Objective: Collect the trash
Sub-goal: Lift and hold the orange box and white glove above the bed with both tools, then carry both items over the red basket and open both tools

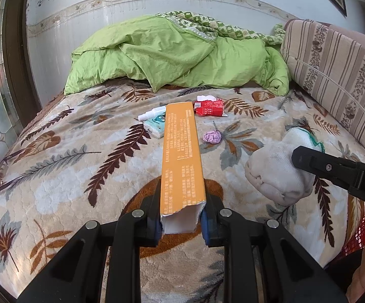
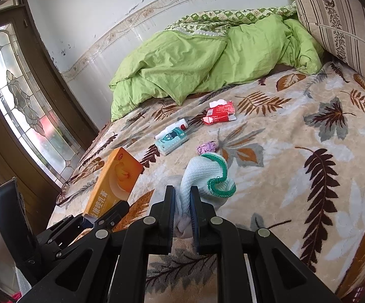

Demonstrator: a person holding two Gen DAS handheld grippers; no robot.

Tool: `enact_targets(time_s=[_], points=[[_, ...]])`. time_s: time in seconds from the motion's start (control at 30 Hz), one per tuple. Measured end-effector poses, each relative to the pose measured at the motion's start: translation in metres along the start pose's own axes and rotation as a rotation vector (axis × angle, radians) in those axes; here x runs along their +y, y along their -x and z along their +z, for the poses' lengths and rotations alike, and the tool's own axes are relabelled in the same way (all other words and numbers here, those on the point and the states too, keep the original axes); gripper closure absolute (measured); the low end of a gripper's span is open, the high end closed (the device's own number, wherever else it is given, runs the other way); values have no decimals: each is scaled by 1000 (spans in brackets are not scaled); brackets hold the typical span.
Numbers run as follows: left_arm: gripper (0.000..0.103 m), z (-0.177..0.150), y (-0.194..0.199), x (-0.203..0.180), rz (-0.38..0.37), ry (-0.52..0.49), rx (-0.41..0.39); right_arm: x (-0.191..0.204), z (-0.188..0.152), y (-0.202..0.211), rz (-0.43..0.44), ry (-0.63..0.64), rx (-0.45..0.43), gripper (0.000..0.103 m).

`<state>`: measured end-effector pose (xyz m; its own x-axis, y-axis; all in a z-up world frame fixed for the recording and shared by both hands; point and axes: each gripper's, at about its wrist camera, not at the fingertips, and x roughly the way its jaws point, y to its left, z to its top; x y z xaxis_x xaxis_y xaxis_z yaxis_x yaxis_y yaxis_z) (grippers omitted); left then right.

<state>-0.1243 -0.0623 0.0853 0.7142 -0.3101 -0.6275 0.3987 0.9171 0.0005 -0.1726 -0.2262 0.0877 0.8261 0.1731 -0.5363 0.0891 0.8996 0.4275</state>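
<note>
The orange carton (image 1: 181, 156) juts over the bed (image 1: 56, 181), its near end clamped in the left tool (image 1: 181, 223). The right tool (image 2: 182, 209) pinches a white sock (image 2: 202, 176). Beyond them lie a purple wad (image 1: 212, 136), a red packet (image 1: 209, 107) and a tissue pack (image 2: 172, 140), with bare blanket around.

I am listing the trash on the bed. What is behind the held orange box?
The orange box hides part of a white spray bottle and a teal tissue pack. The right wrist view shows both whole, the bottle behind the pack.

Spray bottle (image 1: 152, 113) half hidden behind orange box (image 1: 181, 156) (box print unreadable).
</note>
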Motion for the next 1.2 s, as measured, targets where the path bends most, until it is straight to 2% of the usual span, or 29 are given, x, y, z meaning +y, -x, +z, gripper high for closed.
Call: enact_targets(time_s=[0.4,0.63,0.73,0.93,1.2], points=[[81,3,9,-6,-18,-23,-13,-6,-5,19,-2,-30,-7,91],[81,0,20,-21,-71,-56,-15,-17,-10,44,-6,-65,-17,91],[81,0,29,-34,-117,-89,-22,-26,-12,62,-12,-84,-31,91],[81,-1,47,-72,-273,-142,-4,-58,-12,116,-57,-150,-80,91],[81,-4,74,-158,-490,-285,24,-116,-29,194,-201,-242,-134,91]])
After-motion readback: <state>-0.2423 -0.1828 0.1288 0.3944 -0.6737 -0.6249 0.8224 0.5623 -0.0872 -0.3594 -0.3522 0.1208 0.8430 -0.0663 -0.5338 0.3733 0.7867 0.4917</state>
